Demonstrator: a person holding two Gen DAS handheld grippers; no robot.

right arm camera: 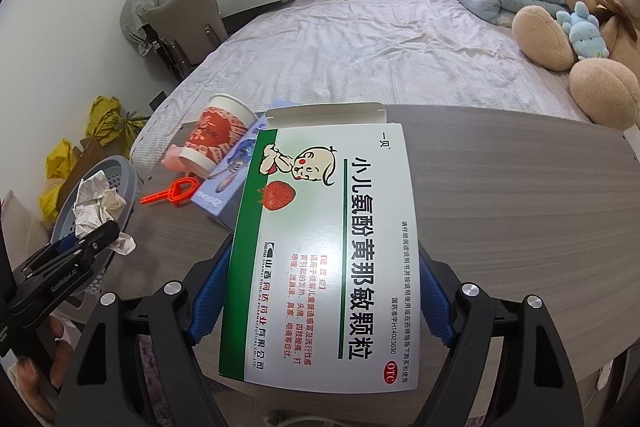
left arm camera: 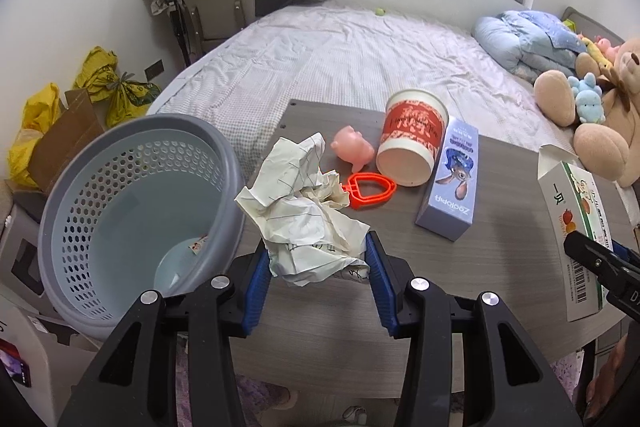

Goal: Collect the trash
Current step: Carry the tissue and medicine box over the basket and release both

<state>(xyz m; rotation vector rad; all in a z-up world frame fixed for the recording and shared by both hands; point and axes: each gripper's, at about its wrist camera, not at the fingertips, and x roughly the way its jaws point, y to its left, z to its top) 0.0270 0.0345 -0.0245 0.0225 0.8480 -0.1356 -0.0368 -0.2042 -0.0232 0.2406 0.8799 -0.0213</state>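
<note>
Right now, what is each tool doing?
Left tool: shut on the crumpled paper.
Right tool: shut on the medicine box.

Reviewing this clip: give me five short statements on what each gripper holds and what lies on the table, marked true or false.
1. The left gripper is shut on the crumpled paper. True.
2. The right gripper is empty. False: its fingers clamp a white and green medicine box.
3. The paper cup stands upright. False: it lies on its side on the table.
4. An orange plastic ring toy lies between the paper and the blue Zootopia box. True.
5. The grey basket is full of trash. False: only a small scrap shows at its bottom.
</note>
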